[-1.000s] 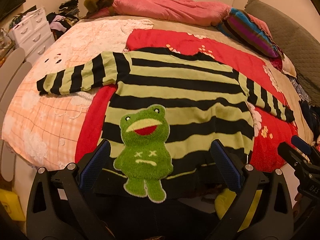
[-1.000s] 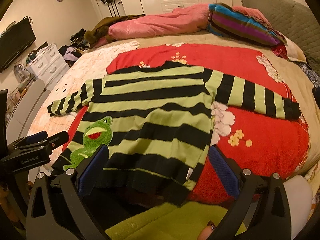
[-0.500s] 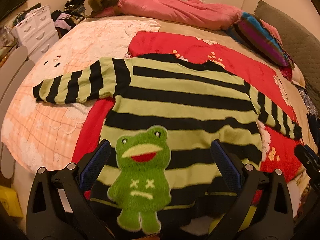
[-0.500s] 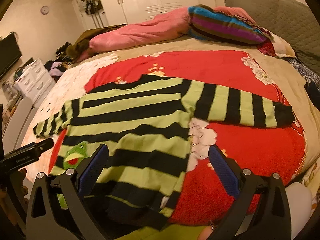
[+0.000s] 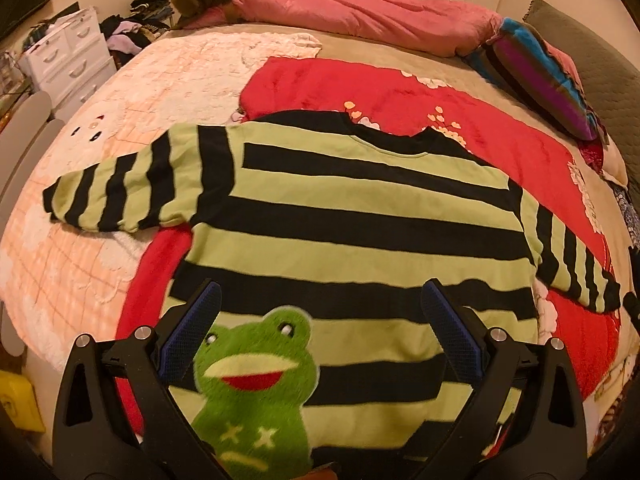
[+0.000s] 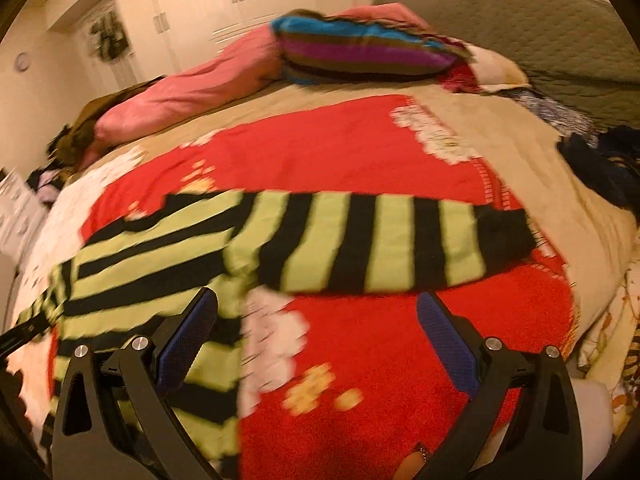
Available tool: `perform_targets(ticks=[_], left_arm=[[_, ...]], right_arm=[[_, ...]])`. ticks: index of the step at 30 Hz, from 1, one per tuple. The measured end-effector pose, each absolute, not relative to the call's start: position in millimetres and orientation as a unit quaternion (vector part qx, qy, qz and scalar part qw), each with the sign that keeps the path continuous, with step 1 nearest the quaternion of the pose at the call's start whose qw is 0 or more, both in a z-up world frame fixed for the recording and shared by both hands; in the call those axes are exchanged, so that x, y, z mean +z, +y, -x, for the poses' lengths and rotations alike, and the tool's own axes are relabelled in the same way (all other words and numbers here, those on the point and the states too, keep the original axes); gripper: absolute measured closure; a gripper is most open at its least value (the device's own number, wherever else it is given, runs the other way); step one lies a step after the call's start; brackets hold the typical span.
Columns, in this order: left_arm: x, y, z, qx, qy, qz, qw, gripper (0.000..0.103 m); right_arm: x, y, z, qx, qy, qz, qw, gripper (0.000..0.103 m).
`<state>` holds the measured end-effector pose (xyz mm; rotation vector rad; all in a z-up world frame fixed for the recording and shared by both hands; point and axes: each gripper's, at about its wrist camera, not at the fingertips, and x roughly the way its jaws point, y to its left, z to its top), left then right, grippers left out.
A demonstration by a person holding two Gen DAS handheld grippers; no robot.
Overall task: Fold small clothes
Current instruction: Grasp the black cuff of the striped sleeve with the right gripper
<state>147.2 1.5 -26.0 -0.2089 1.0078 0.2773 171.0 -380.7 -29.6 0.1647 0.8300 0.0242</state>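
A small green-and-black striped sweater [image 5: 340,216] lies flat on the bed, both sleeves spread out, with a fuzzy green frog patch [image 5: 252,384] near its hem. My left gripper [image 5: 318,308] is open and empty, hovering over the lower body of the sweater above the frog. My right gripper [image 6: 316,320] is open and empty, just in front of the sweater's right sleeve [image 6: 376,240], whose black cuff [image 6: 504,236] points right. The right wrist view is motion-blurred.
The sweater rests on a red blanket [image 5: 400,92] over a beige bedspread [image 6: 532,152] and a peach quilt [image 5: 72,252]. A pink duvet [image 5: 360,8] and striped pillow [image 5: 540,76] lie at the far side. White drawers [image 5: 68,56] stand left of the bed.
Both grippers have moved forward over the bed. The right gripper has swung right, from the sweater's hem to its right sleeve. The sweater has not moved.
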Motion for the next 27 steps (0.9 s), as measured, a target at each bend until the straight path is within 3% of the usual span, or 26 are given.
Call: perform_targets(ticks=[15, 27], left_arm=[[-61.0, -16.4, -209.6, 0.121, 0.487, 0.102, 0.859, 0.009], [-82.4, -48.1, -235.7, 0.097, 0.471, 0.074, 0.873, 0.009]], right_arm=[[-89.3, -543.4, -246.7, -0.155, 0.438, -0.120, 0.877, 0.004], [-120.7, -581.3, -274.9, -0.165, 0.464, -0.126, 0.861, 0.004]])
